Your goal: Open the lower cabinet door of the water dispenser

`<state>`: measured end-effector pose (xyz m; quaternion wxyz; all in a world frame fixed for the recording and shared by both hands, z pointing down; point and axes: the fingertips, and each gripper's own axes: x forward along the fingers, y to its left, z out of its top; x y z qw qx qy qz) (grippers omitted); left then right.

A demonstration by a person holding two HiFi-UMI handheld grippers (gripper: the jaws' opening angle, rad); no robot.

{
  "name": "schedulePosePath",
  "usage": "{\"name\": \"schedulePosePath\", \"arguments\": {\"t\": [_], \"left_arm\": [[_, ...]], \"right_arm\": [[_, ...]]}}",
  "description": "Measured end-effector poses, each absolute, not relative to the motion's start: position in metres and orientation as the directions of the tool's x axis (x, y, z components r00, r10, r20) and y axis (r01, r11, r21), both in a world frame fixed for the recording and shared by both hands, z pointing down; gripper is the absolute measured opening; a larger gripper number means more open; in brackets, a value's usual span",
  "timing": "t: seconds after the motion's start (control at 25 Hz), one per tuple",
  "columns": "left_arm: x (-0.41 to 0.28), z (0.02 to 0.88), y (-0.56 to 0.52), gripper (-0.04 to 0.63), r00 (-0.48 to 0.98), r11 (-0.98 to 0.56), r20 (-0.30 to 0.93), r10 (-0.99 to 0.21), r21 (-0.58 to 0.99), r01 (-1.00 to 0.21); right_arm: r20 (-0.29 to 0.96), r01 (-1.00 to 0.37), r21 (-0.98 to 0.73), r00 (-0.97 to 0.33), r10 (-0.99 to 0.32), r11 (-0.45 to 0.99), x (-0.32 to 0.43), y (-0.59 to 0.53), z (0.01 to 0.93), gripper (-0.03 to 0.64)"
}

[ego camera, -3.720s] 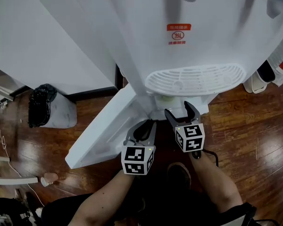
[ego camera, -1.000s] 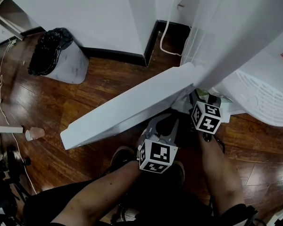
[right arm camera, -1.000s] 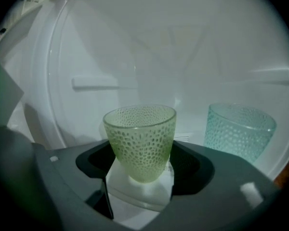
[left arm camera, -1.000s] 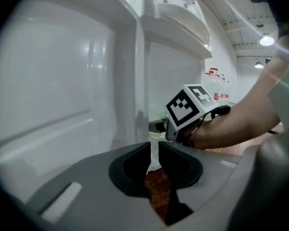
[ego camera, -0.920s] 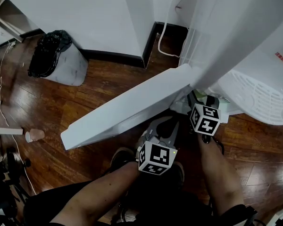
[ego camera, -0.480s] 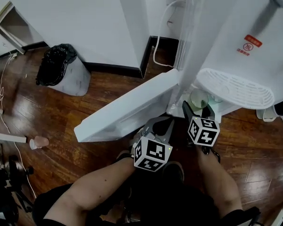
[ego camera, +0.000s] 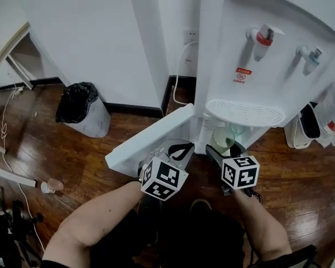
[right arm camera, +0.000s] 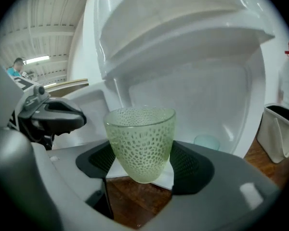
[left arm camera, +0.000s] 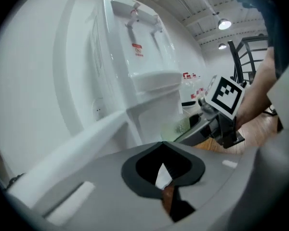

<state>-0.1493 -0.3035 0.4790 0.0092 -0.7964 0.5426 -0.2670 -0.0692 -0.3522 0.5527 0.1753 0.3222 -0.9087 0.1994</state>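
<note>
wood floor [ego camera: 301, 172], white wall [ego camera: 89, 32]; bin [ego camera: 84, 110] at 10 o'clock, dispenser [ego camera: 251, 94] lower door [ego camera: 151, 138] ajar at 12. left gripper [ego camera: 181, 146] jaws just opened, empty; right gripper [ego camera: 226, 148] clamps green cup [right arm camera: 140, 141].

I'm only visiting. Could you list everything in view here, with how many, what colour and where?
water dispenser: 1, white, against the wall
red tap: 1, on the dispenser's front
blue tap: 1, right of the red tap
drip tray: 1, white, below the taps
cabinet door: 1, white, swung open leftwards
glass: 1, green, dimpled, below the drip tray
bin: 1, grey with a black bag, left
cable: 1, white, down the wall
cup: 1, pinkish, on the floor, far left
floor: dark wood
arms: 2, bare
left gripper: grey, jaws just opening, empty
right gripper: grey, holding the glass
</note>
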Motion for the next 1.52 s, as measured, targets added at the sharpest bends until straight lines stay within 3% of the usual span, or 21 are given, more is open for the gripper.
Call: {"name": "schedulePosePath", "arguments": {"t": [0.28,0.6,1.04,1.52], "left_arm": [[-0.134,0.358,-0.271,0.199,0.325,-0.388,0.308,-0.894,-0.168,-0.906],[-0.133,0.273,-0.227,0.209,0.214,-0.235,0.253,-0.944,-0.055,-0.97],[-0.114,0.211,-0.159,0.209,0.181,-0.185,0.109,-0.977,-0.028,-0.982],[-0.128,0.198,-0.126,0.209,0.109,-0.109,0.03,-0.994,-0.023,-0.994]], "right_arm": [[0.426,-0.533,-0.258,-0.811,-0.4,0.806,-0.067,-0.299,0.469,0.354],[0.41,-0.367,-0.234,-0.877,-0.251,0.9,-0.058,-0.24,0.38,0.356],[0.387,-0.172,-0.157,-0.917,-0.099,0.973,-0.04,-0.176,0.292,0.356],[0.37,-0.097,-0.116,-0.928,-0.047,0.988,-0.037,-0.145,0.253,0.357]]}}
